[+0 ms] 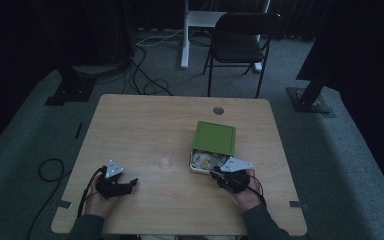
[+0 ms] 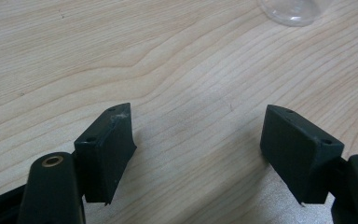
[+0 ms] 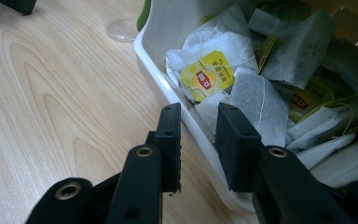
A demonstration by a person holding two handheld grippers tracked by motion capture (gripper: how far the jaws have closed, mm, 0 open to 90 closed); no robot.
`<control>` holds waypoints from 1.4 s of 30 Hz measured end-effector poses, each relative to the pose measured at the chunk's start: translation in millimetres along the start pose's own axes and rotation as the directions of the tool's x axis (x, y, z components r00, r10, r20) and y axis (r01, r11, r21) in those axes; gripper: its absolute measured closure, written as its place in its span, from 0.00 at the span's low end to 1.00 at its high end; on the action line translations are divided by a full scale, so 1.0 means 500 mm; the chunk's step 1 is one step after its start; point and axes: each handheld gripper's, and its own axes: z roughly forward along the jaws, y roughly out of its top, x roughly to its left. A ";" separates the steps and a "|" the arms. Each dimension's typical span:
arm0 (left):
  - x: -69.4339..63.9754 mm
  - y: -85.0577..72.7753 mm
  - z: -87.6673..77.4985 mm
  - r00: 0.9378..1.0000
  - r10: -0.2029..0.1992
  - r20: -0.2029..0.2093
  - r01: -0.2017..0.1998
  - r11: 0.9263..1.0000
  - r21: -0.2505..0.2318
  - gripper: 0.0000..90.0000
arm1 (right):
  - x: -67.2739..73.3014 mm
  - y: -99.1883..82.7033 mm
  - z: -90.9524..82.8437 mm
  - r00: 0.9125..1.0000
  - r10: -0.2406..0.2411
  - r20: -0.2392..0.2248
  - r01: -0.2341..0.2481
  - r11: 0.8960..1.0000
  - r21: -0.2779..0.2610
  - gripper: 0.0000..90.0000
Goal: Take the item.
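Right gripper (image 3: 196,144) straddles the white box's (image 3: 168,88) near wall, jaws narrowed, not pinching. Teabags (image 3: 254,100) fill it. Left gripper (image 2: 198,154) rests spread.

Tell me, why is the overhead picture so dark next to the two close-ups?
High view: dim and bluish, the box murky. Left gripper view: bright, even light on the table, soft shadows under the jaws. Right gripper view: tea bags well lit, near jaws slightly soft.
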 end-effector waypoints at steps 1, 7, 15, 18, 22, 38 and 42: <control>0.000 0.000 0.000 1.000 0.000 0.000 0.000 1.000 0.000 0.30 | 0.000 0.000 -0.001 1.000 0.001 -0.004 -0.001 1.000 -0.002 0.80; 0.000 0.000 0.000 1.000 0.000 0.000 0.000 1.000 0.000 0.30 | 0.002 -0.005 -0.007 1.000 0.005 -0.030 -0.005 1.000 -0.010 0.81; 0.000 0.000 0.000 1.000 0.000 -0.001 0.000 1.000 0.000 0.30 | 0.019 -0.013 -0.018 0.999 0.003 -0.049 -0.003 1.000 -0.012 0.82; 0.000 0.000 0.000 1.000 -0.001 -0.001 0.001 1.000 0.000 0.30 | 0.033 -0.020 -0.028 0.998 0.017 -0.068 -0.018 1.000 -0.014 0.82; 0.000 0.000 0.000 1.000 -0.001 -0.001 0.001 1.000 0.000 0.30 | 0.045 -0.024 -0.035 0.997 0.011 -0.074 -0.011 1.000 -0.012 0.82; 0.000 0.000 0.000 1.000 -0.001 -0.002 0.001 1.000 0.000 0.30 | 0.069 -0.029 -0.052 0.996 -0.002 -0.094 0.000 1.000 -0.016 0.74; -0.001 0.000 0.000 1.000 -0.001 -0.002 0.001 1.000 0.000 0.30 | 0.065 -0.017 -0.064 0.997 0.002 -0.081 -0.006 0.999 -0.044 0.73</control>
